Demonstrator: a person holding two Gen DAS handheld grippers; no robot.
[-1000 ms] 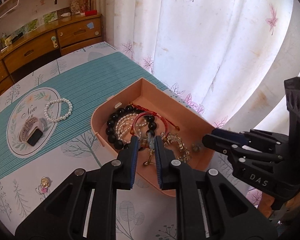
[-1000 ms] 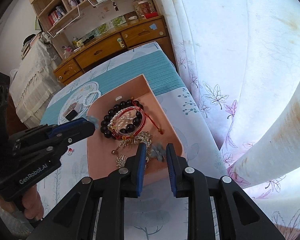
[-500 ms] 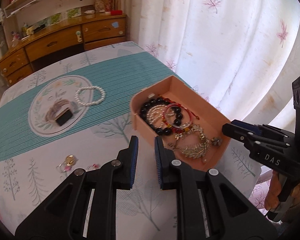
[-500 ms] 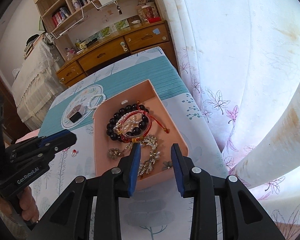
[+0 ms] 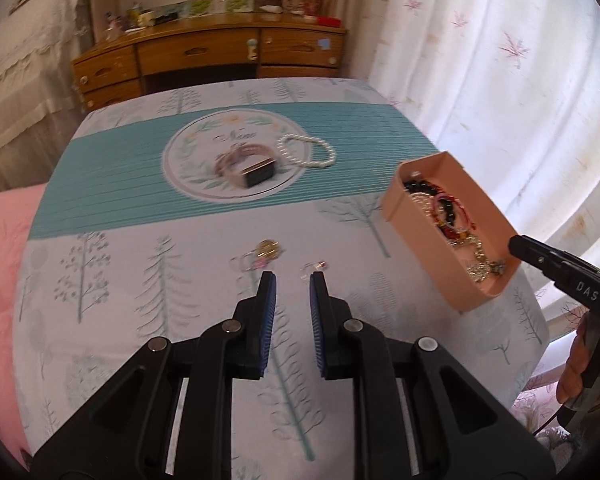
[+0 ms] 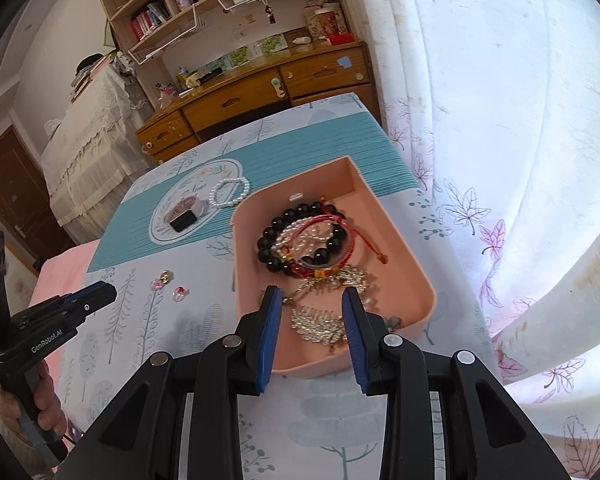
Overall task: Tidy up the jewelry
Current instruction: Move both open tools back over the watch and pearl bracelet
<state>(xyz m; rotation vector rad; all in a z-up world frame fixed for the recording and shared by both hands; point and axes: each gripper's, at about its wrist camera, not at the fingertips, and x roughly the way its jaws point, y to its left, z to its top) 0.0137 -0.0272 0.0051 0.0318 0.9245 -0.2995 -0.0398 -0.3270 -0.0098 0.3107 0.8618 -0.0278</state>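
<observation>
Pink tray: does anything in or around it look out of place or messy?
Inside the pink tray the black bead bracelet, red cord bracelet and gold pieces lie tangled in one heap. A pearl bracelet, a watch and small charms sit loose on the tablecloth, outside it.

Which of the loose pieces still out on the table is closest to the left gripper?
The small clear ring with a pink stone, just off the left gripper. The gold pendant lies a little farther; the pearl bracelet and watch sit far back.
</observation>
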